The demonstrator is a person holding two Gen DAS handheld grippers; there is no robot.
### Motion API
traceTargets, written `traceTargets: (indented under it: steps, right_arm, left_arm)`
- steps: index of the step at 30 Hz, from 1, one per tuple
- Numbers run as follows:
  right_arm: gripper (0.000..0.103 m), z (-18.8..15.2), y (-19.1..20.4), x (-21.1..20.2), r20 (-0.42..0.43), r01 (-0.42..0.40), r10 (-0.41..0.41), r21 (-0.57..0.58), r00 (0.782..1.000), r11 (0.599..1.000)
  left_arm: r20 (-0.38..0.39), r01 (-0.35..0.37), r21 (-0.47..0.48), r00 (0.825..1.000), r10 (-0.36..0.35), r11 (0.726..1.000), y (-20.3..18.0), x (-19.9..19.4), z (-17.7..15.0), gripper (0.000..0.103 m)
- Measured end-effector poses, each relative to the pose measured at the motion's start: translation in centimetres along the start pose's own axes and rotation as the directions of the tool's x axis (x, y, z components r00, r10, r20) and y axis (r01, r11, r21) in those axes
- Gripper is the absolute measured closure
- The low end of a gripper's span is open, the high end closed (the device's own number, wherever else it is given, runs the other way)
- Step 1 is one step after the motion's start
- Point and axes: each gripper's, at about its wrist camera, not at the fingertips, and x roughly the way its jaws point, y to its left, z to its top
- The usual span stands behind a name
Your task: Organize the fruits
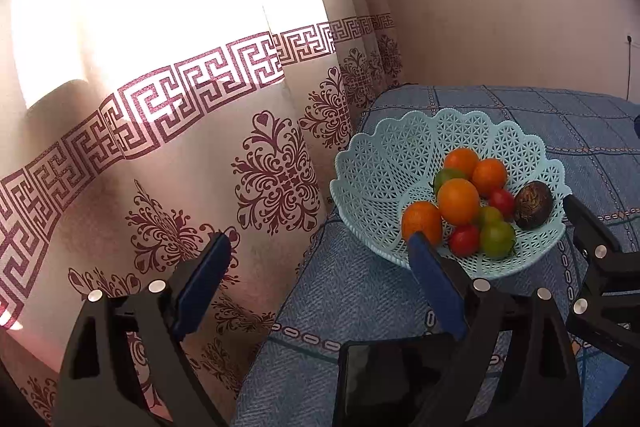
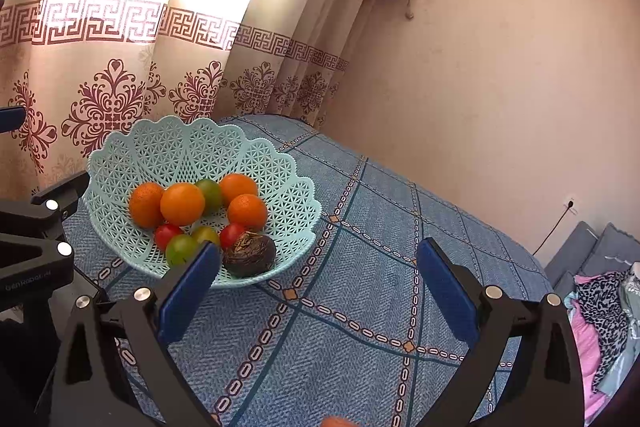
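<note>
Both grippers are empty. Your left gripper (image 1: 320, 259) stands with its jaws spread wide, raised over the near-left corner of the table (image 2: 360, 307), one blue pad overlapping the near rim of the basket (image 1: 360, 183) in the left wrist view. Your right gripper (image 2: 320, 263) is likewise spread wide and holds nothing; it hovers above the bare cloth, just right of the basket.

The pale blue lattice basket sits near the table's left edge, toward the curtain (image 1: 180, 147). It holds all the fruit in view:
- Four oranges (image 2: 182, 203) bunched at the centre and far side.
- Small red tomatoes (image 2: 167, 235) and green tomatoes (image 2: 181, 249) toward the near side.
- One dark, wrinkled fruit (image 2: 249, 253) against the near-right wall of the basket; its kind cannot be told.

A small orange object shows at the very bottom edge of the right wrist view; what it is cannot be told.

Handling, by estimate:
- Oranges: firm, moderately heavy, round. Grip across the widest part so they do not roll out.
- Tomatoes: light, smooth, thin-skinned. Close gently; excess force will likely split them.
- Dark fruit: probably soft. Take it across the middle with light pressure.
- Basket: light, somewhat flexible plastic. It may slide on the cloth if pushed.
</note>
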Motion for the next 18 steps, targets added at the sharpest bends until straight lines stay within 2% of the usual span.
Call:
traceTargets:
  steps: [18]
  right_arm:
    - [0.005,-0.34,0.75,-0.11,0.003,-0.032,0.032,-0.026,0.999,0.999]
  left_arm:
    - [0.008,0.013,0.023,1.0,-0.013,1.0,-0.42,-0.17,0.04,0.012]
